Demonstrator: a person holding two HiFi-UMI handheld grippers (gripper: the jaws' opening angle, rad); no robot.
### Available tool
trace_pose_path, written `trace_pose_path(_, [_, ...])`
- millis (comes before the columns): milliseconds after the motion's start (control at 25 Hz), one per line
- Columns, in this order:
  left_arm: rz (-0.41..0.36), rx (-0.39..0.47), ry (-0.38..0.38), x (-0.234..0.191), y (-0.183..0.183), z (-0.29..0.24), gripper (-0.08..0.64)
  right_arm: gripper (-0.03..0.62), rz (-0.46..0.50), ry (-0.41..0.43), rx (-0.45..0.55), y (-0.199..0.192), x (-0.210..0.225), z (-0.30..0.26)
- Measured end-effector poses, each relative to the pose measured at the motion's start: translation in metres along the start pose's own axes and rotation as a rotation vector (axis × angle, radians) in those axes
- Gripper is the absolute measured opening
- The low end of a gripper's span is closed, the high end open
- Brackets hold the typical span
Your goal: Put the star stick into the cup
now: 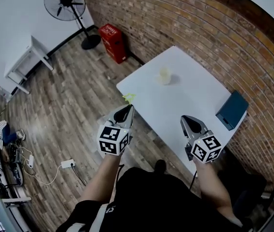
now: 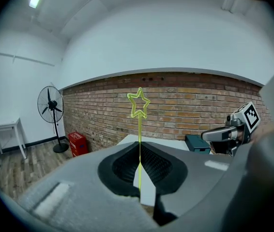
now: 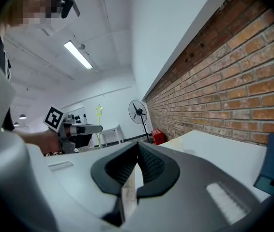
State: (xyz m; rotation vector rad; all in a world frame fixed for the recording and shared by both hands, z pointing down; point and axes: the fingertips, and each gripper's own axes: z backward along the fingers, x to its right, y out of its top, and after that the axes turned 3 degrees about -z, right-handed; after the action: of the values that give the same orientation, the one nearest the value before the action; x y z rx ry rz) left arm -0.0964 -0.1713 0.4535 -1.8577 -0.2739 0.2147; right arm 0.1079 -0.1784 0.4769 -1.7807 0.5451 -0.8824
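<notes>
A thin yellow-green star stick (image 2: pixel 139 129) stands upright between the jaws of my left gripper (image 2: pixel 139 145), which is shut on its shaft. Its star head (image 2: pixel 139 103) rises well above the fingertips. In the head view the left gripper (image 1: pixel 129 108) hovers off the near left corner of the white table (image 1: pixel 195 98), with the star (image 1: pixel 129 98) at its tip. A small pale cup (image 1: pixel 164 76) stands upright far back on the table, well apart from both grippers. My right gripper (image 1: pixel 186 118) is over the table's front edge, shut and empty (image 3: pixel 138 145).
A teal box (image 1: pixel 232 110) lies at the table's right edge beside the brick wall (image 1: pixel 209 28). On the wooden floor to the left are a red crate (image 1: pixel 113 42), a standing fan (image 1: pixel 68 6) and a small white side table (image 1: pixel 25 62). Cables and a power strip (image 1: pixel 67 164) lie near my feet.
</notes>
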Motion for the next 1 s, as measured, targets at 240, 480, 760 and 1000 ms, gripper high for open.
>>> trace_pose_path(240, [0.004,-0.005,-0.036,-0.026,0.006,-0.038,0.009,0.000,-0.031,-0.022,-0.028,-0.003,0.020,-0.039])
trace_pose_path(480, [0.015,-0.009,-0.114,-0.075,0.007,-0.083,0.009,0.000,-0.033,-0.075,-0.017,0.011,0.029,-0.106])
trace_pose_path(760, [-0.020,0.036,-0.201,-0.139,0.043,-0.124,0.009,0.001,-0.019,-0.139,0.027,0.046,0.024,-0.177])
trace_pose_path(1000, [-0.037,0.023,-0.265,-0.151,0.052,-0.159,0.009,0.001,-0.035,-0.197,0.033,0.055,0.039,-0.195])
